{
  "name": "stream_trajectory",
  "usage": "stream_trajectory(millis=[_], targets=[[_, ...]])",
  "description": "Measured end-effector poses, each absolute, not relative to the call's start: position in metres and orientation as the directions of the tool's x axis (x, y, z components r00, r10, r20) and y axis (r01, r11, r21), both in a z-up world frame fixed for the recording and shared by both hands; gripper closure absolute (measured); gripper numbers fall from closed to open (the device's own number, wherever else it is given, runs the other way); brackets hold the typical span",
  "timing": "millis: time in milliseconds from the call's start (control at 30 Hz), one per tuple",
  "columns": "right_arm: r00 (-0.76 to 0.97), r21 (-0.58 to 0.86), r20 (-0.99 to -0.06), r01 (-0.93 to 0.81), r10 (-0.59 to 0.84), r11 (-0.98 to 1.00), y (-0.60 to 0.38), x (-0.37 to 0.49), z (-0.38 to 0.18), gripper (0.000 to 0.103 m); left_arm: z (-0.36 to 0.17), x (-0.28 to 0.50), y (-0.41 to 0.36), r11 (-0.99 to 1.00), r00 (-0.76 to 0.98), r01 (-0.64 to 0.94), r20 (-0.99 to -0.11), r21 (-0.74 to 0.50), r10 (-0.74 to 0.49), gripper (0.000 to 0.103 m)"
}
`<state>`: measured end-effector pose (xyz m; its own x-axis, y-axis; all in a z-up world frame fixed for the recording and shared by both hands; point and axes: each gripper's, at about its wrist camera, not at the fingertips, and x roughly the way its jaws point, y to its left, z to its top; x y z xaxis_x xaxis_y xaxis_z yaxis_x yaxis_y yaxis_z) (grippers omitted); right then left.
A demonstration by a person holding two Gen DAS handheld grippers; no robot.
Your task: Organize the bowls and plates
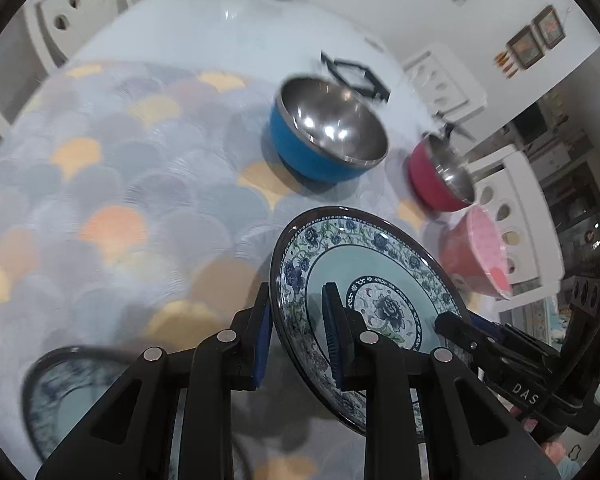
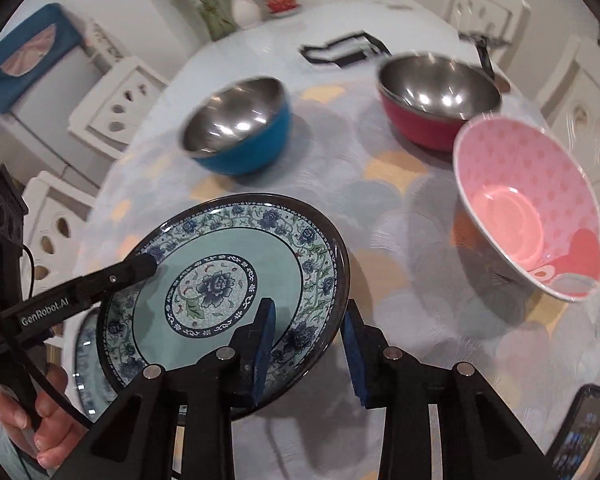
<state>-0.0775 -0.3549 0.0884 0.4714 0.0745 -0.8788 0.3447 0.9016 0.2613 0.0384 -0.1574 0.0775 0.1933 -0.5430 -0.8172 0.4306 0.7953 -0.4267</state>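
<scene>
Gripping a floral plate by its rim, left gripper clenched on it, plate lifted and tilted above the table.

Plate: dark rim, blue-and-green flower band, pale teal well, blue peony medallion. Left pads clamp the rim at 6 o'clock in the left view. Right gripper stands released, its fingers straddling the same plate's edge at 5 o'clock without pinching. Second matching plate lies below at 8 o'clock.
</scene>
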Motion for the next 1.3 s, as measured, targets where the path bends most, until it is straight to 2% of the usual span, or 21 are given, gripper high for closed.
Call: stream_trajectory(millis=[267, 467, 967, 1300], targets=[[0.563, 0.26, -0.823, 0.246, 0.081, 0.934, -0.264, -0.086, 0.144, 0.069, 0.143, 0.016, -0.068, 0.808, 0.344, 0.46, -0.765, -0.368, -0.545, 0.082], [0.561, 0.27, -0.818, 0.178, 0.128, 0.946, -0.197, -0.091, 0.147, 0.069, 0.157, -0.001, -0.006, 0.832, 0.399, 0.432, -0.753, -0.349, -0.523, 0.083], [0.385, 0.292, -0.905, 0.25, 0.183, 0.923, -0.159, -0.119, 0.077, 0.069, 0.08, -0.038, 0.03, 0.85, 0.304, 0.396, -0.823, -0.349, -0.48, 0.082], [0.369, 0.256, -0.917, 0.247, 0.153, 0.935, -0.154, -0.107, 0.071, 0.069, 0.055, -0.029, 0.033, 0.87, 0.295, 0.358, -0.843, -0.339, -0.45, 0.082]])
